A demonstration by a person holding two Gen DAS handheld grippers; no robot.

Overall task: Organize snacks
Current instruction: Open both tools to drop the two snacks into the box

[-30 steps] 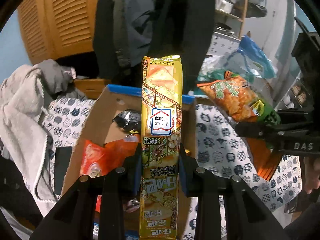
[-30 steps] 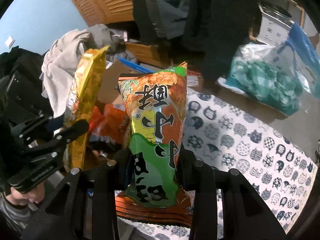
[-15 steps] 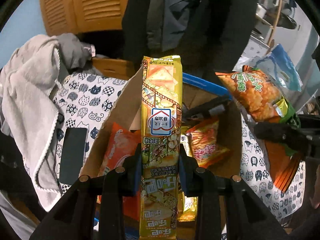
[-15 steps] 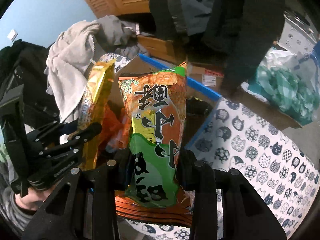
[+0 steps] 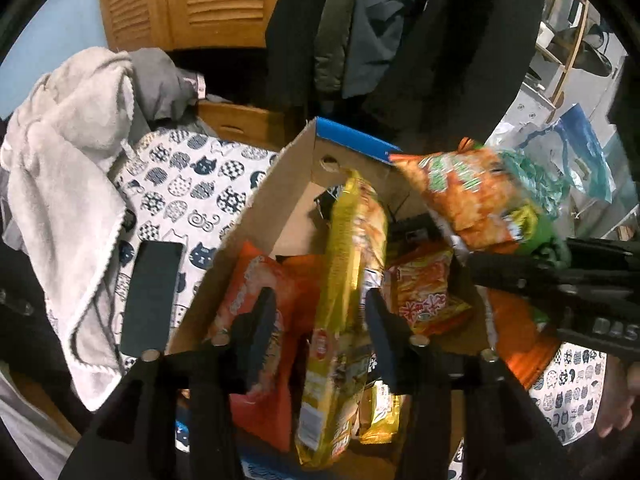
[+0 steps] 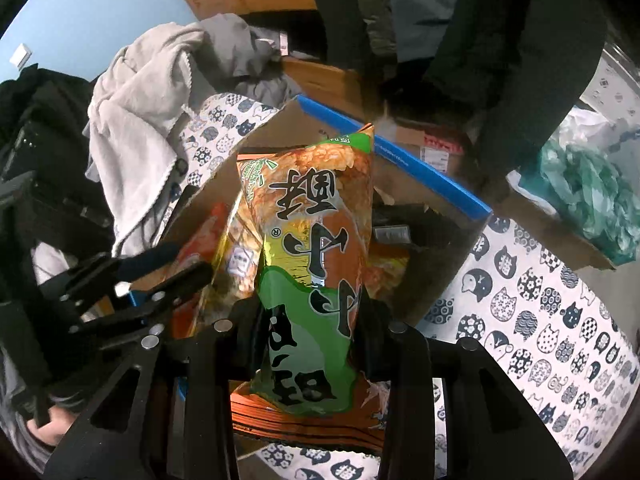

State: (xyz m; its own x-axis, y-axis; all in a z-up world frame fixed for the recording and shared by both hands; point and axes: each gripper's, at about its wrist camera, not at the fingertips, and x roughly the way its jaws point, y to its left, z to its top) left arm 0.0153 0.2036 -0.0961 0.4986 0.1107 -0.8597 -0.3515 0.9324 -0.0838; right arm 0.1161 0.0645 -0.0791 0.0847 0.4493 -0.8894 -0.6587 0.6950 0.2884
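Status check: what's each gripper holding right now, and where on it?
Right gripper: shut on the orange-green snack bag, pinched at its lower half. Left gripper: open, holding nothing; the yellow snack pack lies loose between its fingers, over the cardboard box.

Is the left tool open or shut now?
Open. The left tool has its jaws spread, and the yellow snack pack lies loose between them, tilted over the cardboard box.
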